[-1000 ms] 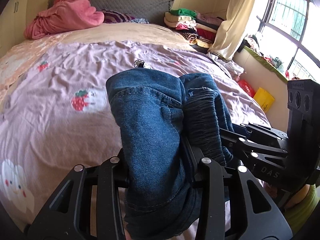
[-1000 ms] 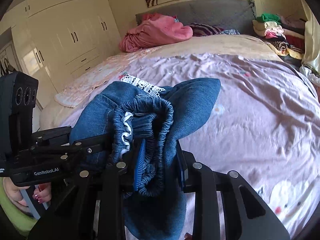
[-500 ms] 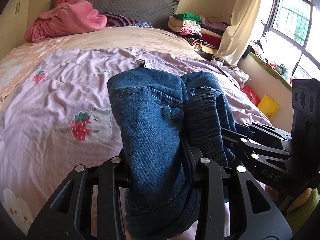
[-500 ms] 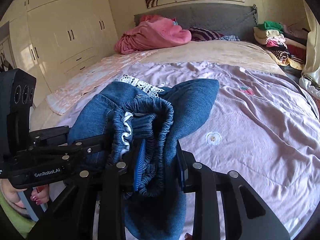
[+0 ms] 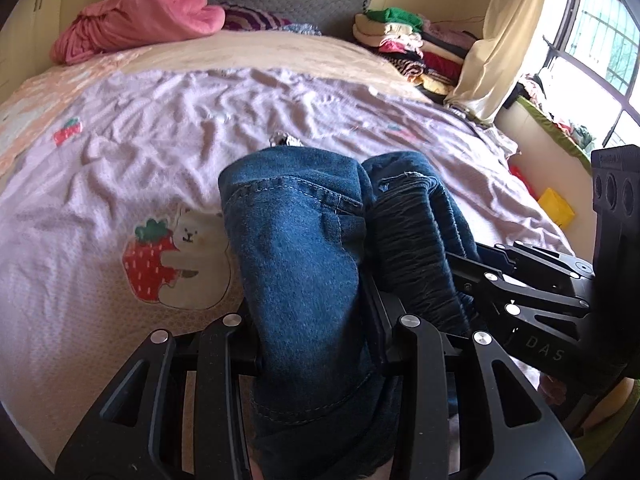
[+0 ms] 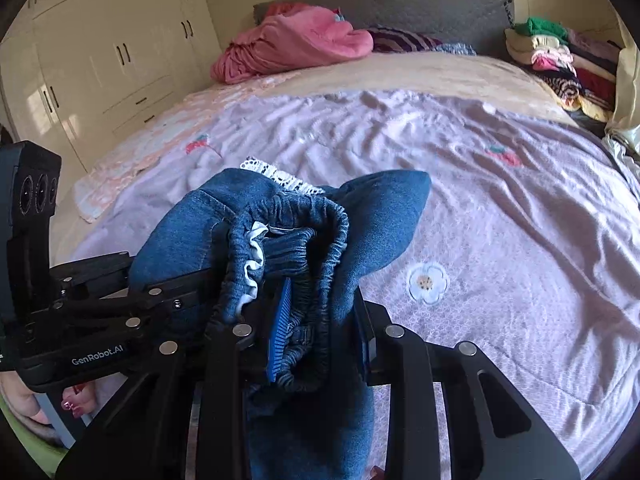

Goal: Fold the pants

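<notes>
**Operator:** State the condition of each tool.

**Technician:** The left tool (image 5: 316, 344) is clamped on a thick bundle of the pants (image 5: 304, 264), denim side out. The right tool (image 6: 316, 336) is clamped on the gathered elastic waistband (image 6: 288, 224) of the same garment. Each tool is closed only as far as the cloth between its fingers permits.

**Operator:** Where is the garment?

**Technician:** It is held in the air above the bed (image 5: 100, 208), near the foot edge, and bunched between the two tools. The tools sit just beside each other; each camera shows the other tool at its margin.

**Operator:** Why this arrangement?

**Technician:** In my judgement, two grips on the waist end let the legs hang free below. That suits laying the garment flat on the quilt (image 6: 500, 240), which is needed before any fold.

**Operator:** Hazards?

**Technician:** A white lace trim (image 6: 280, 174) shows behind the denim. Whether it belongs to the pants cannot be determined. The bunched waistband may slip if the tools separate quickly.
</notes>
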`<move>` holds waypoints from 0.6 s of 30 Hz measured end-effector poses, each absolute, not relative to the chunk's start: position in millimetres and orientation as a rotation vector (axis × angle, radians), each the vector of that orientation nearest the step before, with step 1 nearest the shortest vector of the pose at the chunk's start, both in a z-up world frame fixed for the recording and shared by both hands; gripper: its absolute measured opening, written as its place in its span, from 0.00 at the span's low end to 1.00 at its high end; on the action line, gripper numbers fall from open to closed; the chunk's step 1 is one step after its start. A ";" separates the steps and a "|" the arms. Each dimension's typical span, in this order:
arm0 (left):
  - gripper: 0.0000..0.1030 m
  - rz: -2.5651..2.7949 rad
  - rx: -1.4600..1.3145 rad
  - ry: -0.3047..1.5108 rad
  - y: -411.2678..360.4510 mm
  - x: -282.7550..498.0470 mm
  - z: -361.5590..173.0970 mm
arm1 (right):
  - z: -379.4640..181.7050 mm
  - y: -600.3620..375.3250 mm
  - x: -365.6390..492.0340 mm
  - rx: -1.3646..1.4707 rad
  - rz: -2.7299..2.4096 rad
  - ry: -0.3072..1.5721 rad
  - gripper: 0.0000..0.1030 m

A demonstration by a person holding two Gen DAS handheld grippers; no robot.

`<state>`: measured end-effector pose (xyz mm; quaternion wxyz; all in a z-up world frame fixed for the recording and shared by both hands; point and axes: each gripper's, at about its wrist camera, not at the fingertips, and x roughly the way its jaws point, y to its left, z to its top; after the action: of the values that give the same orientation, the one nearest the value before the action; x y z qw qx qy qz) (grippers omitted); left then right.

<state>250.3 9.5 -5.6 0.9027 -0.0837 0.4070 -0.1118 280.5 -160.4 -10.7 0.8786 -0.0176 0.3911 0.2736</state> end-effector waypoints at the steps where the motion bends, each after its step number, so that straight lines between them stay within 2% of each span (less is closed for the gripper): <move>1: 0.28 -0.229 -0.179 0.851 10.9 251.7 -10.7 | -15.1 -160.8 282.8 -0.031 0.568 0.828 0.26; 5: 0.28 -0.224 -0.188 0.864 16.1 254.8 -20.1 | -27.0 -166.2 289.0 0.012 0.563 0.856 0.26; 10: 0.29 -0.226 -0.198 0.868 19.2 255.5 -24.5 | -31.9 -171.3 291.3 0.032 0.533 0.880 0.33; 13: 0.33 -0.224 -0.202 0.869 19.7 255.1 -25.3 | -33.6 -173.7 291.3 0.038 0.513 0.889 0.40; 15: 0.34 -0.225 -0.205 0.871 20.2 254.4 -25.9 | -35.4 -175.8 291.1 0.034 0.483 0.895 0.50; 18: 0.37 -0.224 -0.203 0.873 20.3 251.9 -27.0 | -39.1 -181.7 291.7 0.048 0.451 0.907 0.58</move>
<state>251.9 20.3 -27.0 0.8951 -0.0981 0.4213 -0.1083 291.7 -181.7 -39.1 0.8741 0.0232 0.4345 0.2159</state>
